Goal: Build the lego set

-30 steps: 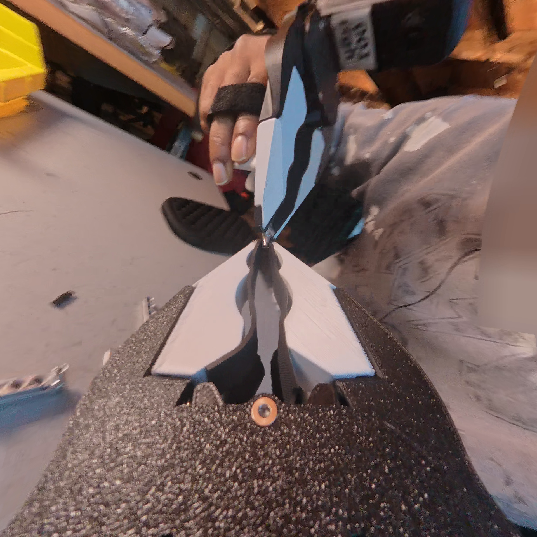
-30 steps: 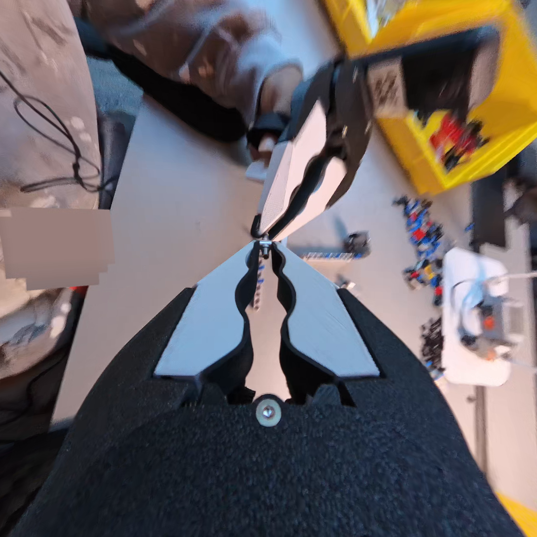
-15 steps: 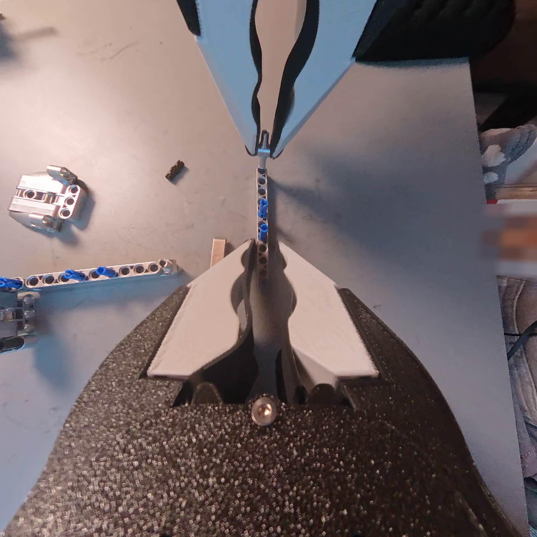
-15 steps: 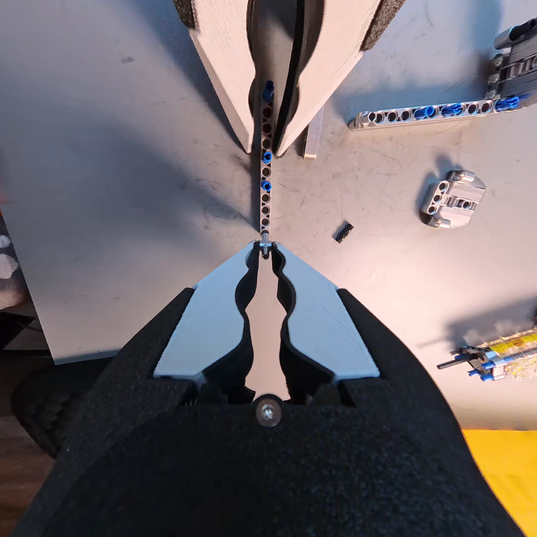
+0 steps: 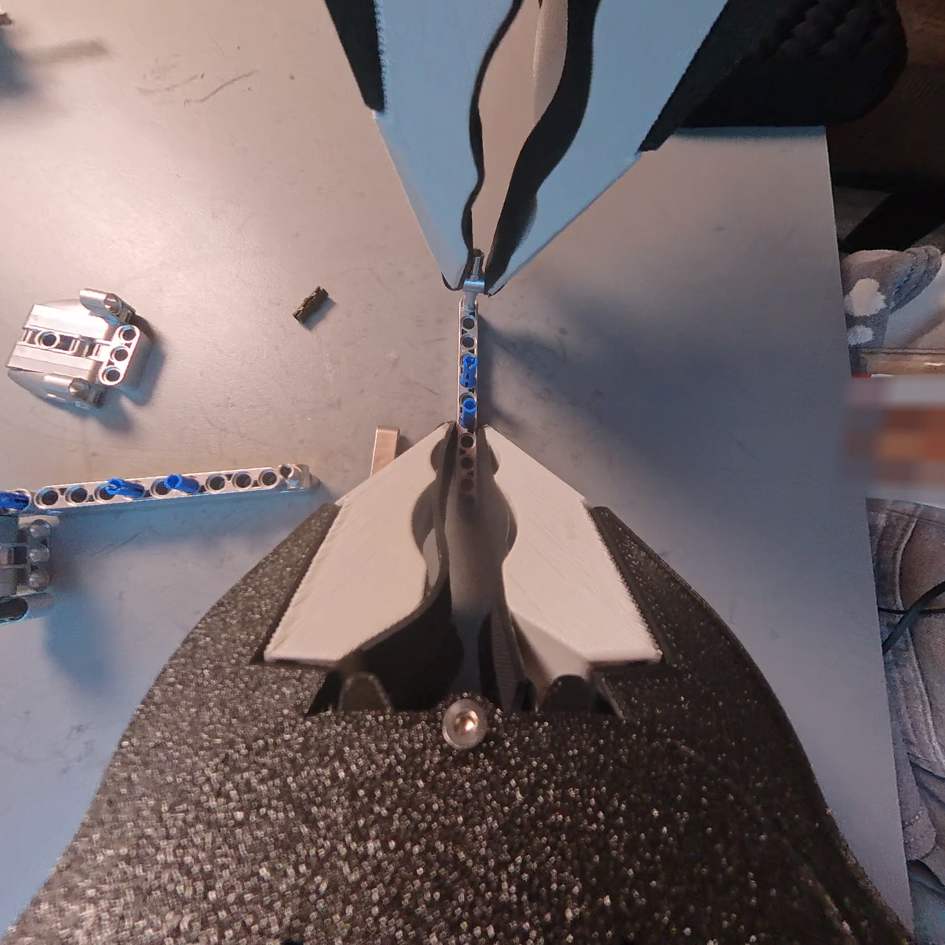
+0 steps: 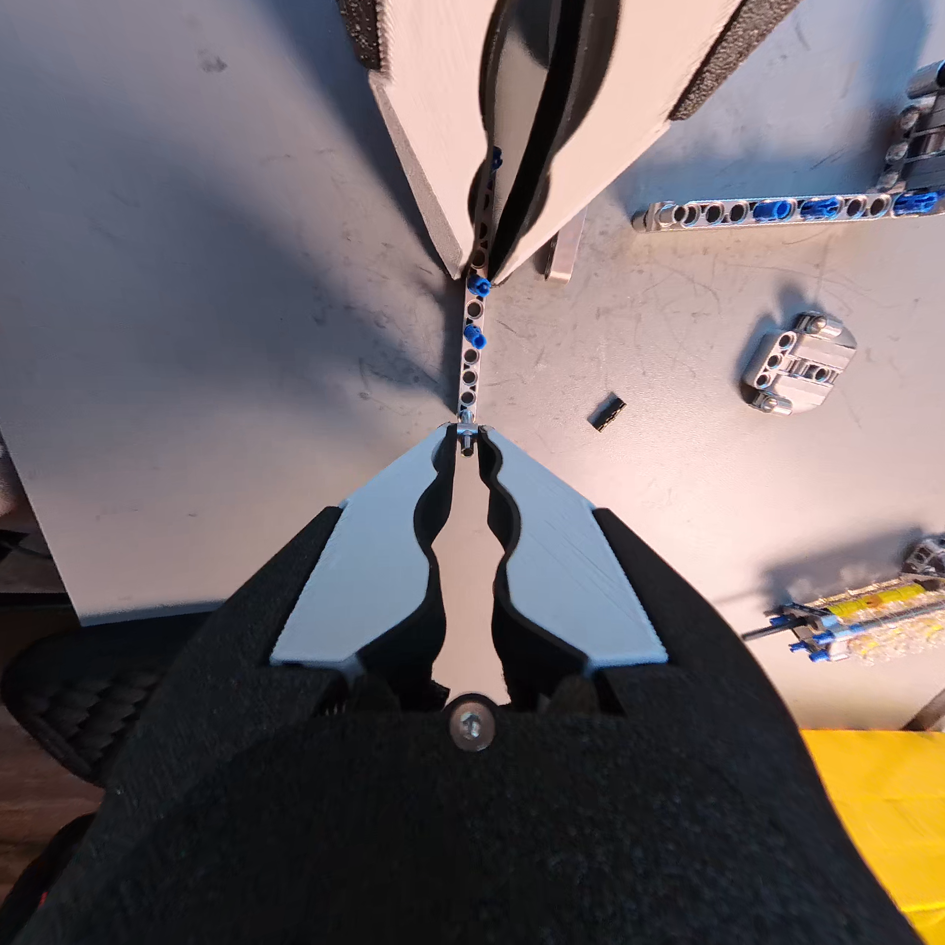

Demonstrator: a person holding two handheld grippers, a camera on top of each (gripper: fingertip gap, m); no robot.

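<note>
My left gripper [image 5: 468,428] is shut on one end of a long thin grey beam [image 5: 469,347] with round holes and two blue pins [image 5: 468,369]. It holds the beam just above the grey table [image 5: 204,204]. My right gripper [image 6: 466,433] faces it, tip to tip, and is shut on a small grey pin [image 6: 466,439] at the beam's other end [image 6: 470,368]. The right gripper comes in from the top of the left wrist view [image 5: 473,287]. The left gripper comes in from the top of the right wrist view [image 6: 478,276].
On the table lie a second holed beam with blue pins [image 5: 169,486] [image 6: 787,209], a grey panel block [image 5: 76,353] [image 6: 797,363], a small black piece [image 5: 310,310] [image 6: 607,410] and a flat grey strip [image 5: 384,450]. A yellow bin [image 6: 879,818] and a small assembly [image 6: 869,613] are on the right. The gap from one gripper's tips to the other's is roughly 6 centimetres.
A second ago both views were tilted up toward a person and a yellow bin. Now they look down on the table. The grippers stay tip to tip; the beam now shows between them.
</note>
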